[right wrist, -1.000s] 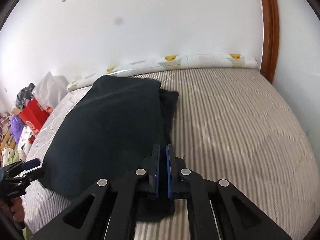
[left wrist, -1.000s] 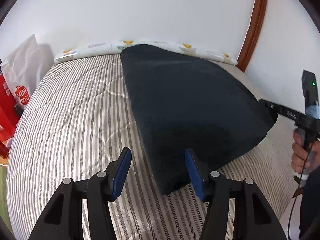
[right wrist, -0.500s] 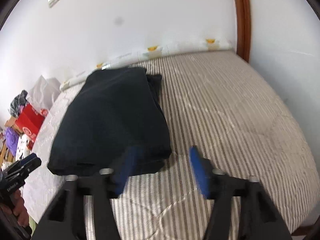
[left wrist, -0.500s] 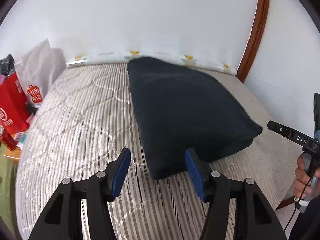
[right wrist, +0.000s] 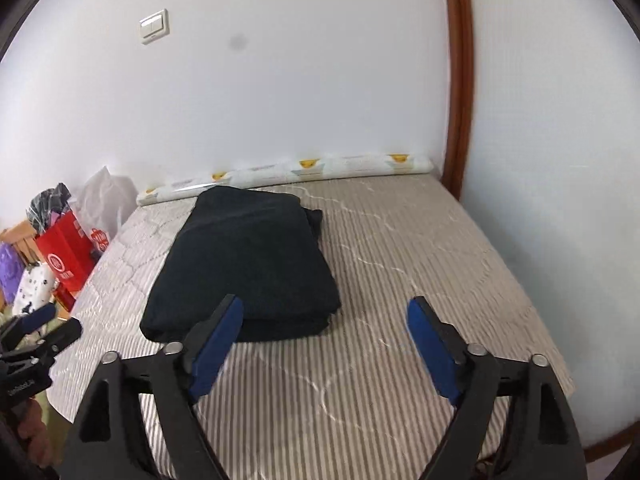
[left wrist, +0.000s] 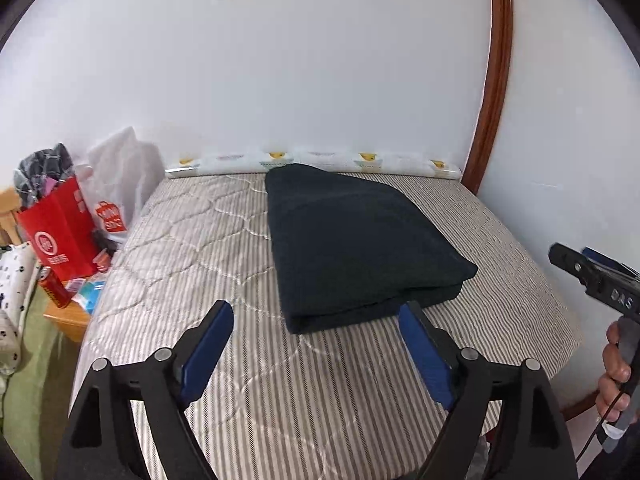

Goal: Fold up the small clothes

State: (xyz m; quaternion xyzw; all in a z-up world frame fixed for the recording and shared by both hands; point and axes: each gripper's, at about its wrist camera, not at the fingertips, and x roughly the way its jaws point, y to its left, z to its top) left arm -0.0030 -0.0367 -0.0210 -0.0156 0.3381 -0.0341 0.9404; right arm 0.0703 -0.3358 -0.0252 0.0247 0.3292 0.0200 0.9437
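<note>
Left wrist view. Saw the left tongs [left wrist: 314, 310] at 6 o'clock, spread wide apart, blue pads [left wrist: 206, 350] bare, nothing held. Saw the dark cloth [left wrist: 360, 240] folded into a thick, neat pile in the middle of the striped bed [left wrist: 192, 248], lying flat. Found its near folded edge just past the tips of the tongs, not touching them. Spotted a white roll with yellow marks [left wrist: 312, 160] at 12 o'clock, along the wall at the far end of the bed, right behind the cloth. Noticed a red bag [left wrist: 60, 232] and a white bag [left wrist: 116, 184] at 9 o'clock, off the side of the bed. Saw the right tongs [left wrist: 572, 254] at 3 o'clock, held by a hand [left wrist: 614, 364], away from the cloth.

Right wrist view. Saw the right tongs [right wrist: 325, 306] at 6 o'clock, also spread wide, gripping nothing. Found the dark cloth [right wrist: 244, 264] a bit toward 10 o'clock on the bed [right wrist: 420, 260], with a lower layer poking out at its far right corner. Saw the left blue pad [right wrist: 216, 344] in front of the near edge of the pile; could not tell if it touched. Spotted the left tongs [right wrist: 60, 320] at 8 o'clock, tips apart, beside the bed edge. Noticed the red bag [right wrist: 64, 256] at 9 o'clock and a light switch [right wrist: 154, 26] on the wall at 11 o'clock.
</note>
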